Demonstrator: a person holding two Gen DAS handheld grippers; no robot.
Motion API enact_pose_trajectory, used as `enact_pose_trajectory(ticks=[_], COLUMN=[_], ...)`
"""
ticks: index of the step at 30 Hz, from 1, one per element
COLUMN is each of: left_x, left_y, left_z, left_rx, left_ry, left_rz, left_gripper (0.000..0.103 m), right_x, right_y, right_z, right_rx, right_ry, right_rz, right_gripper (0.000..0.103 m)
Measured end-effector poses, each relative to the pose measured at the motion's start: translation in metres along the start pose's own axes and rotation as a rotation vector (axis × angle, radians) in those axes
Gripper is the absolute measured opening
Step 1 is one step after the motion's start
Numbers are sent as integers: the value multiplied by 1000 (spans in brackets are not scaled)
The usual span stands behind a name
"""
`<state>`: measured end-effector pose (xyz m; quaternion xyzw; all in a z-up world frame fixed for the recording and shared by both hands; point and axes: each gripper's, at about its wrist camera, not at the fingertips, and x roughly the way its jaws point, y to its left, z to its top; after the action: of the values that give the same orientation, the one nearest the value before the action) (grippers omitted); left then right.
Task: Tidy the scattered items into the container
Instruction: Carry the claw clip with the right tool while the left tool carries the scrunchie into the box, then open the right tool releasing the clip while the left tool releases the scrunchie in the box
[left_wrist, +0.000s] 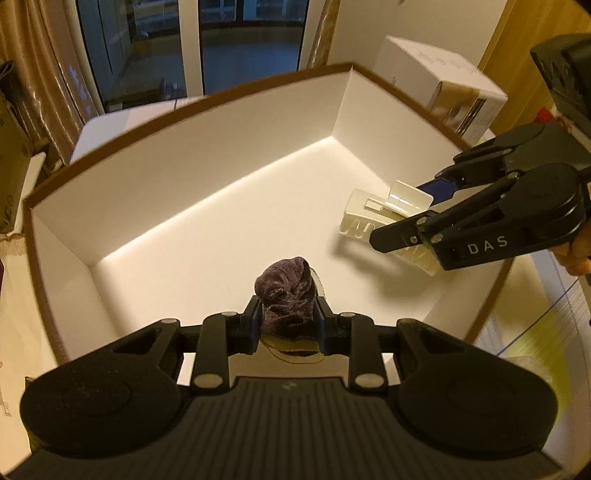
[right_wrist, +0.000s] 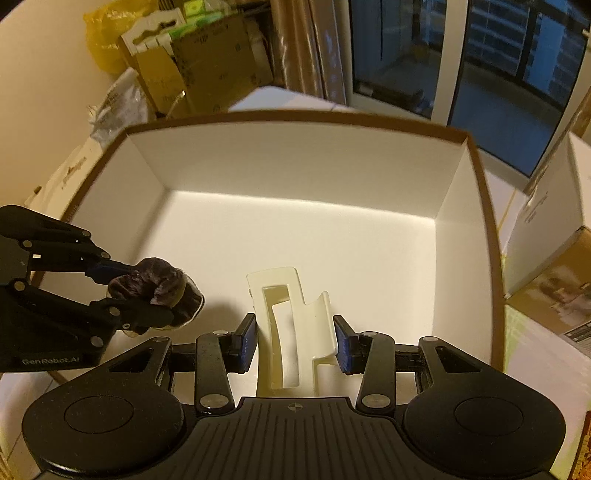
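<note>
Inside the open white container (right_wrist: 295, 173), with its brown rim, nothing lay on the floor; both of the task's things hung above it in the grippers. The dark purple velvet scrunchie (left_wrist: 288, 295) sat bunched between the fingers of the left gripper (left_wrist: 287, 325), which pinched it from both sides over the near part of the box. In the right wrist view the same scrunchie (right_wrist: 159, 291) showed at the left edge, over the box's near left corner. The cream plastic hair claw clip (right_wrist: 291, 332) stood between the blue pads of the right gripper (right_wrist: 295, 343); the right pad touched its lever, while a narrow gap showed at the left pad, so whether the fingers truly clamped it could not be told. From the left wrist view the clip (left_wrist: 373, 218) hung over the box's right side. A white carton (left_wrist: 439, 81) stood on the desk (right_wrist: 535, 343) just beyond the container's right wall.
</note>
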<state>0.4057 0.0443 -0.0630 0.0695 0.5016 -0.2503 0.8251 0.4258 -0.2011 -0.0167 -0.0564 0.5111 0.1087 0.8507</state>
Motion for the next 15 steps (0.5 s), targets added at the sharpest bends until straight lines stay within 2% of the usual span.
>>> enact_pose_trajectory(ticks=[11,13,15], left_x=[31,32,34], left_y=[-2,-2,-3], left_z=[3,6,8], left_rx=[-6,-5,-1], left_ry=[50,54,60], left_rz=[-37,-48,-52], left_gripper=[28,31,38], right_x=[27,30,31], right_y=[-6,-8,-8], right_z=[4,5,7], right_rx=[22,29,17], right_ry=[79,95,117], right_rz=[5,12,22], right_gripper=[45,45,45])
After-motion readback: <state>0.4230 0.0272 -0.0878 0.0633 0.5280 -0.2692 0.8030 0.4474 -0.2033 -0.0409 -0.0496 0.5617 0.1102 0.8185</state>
